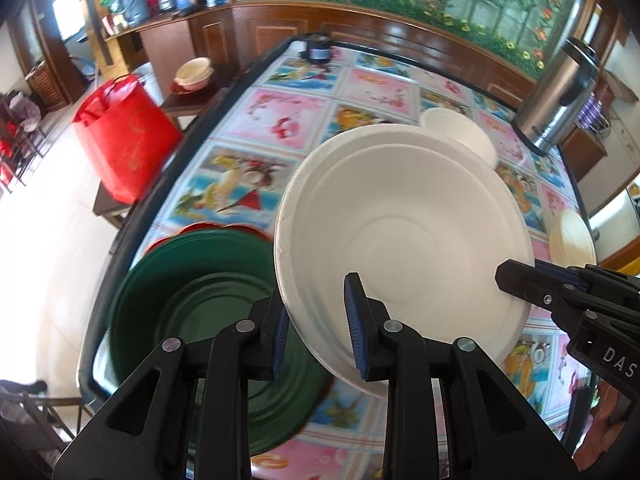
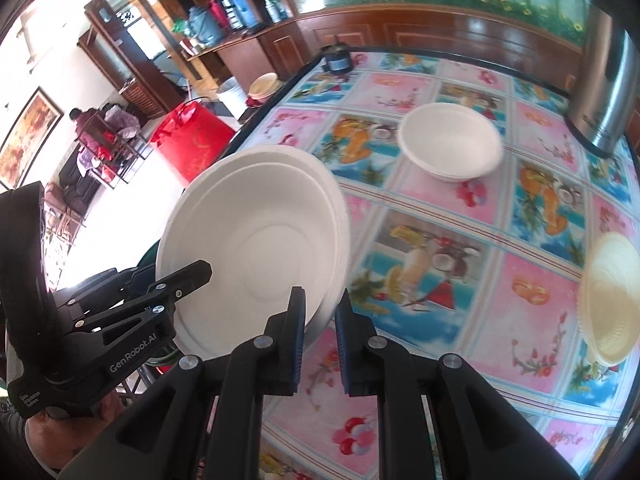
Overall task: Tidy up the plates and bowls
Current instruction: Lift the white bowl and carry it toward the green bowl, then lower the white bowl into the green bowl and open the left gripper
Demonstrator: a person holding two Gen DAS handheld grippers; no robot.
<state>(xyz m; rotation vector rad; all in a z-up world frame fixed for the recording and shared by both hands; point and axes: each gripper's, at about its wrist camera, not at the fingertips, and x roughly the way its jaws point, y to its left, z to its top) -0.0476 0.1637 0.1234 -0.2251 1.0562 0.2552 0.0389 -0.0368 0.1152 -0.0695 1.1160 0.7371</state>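
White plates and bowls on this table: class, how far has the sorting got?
Done: a green plate lies on a red one near the table edge. In hand: both tongs, left and right, grip the rim of a tilted stack of white plates beside the green plate. Left: the white bowl and a cream bowl sit apart.

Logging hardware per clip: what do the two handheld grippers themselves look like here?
Both are matte black plastic linkage frames with round silver pivot pins. Each left gripper and right gripper finger carries a ribbed blue pad. White lettering marks the bodies: "GenRobot.AI" on the left unit seen from the right wrist view, and "DAS" on the right unit seen from the left. No cables or sleeves are visible.
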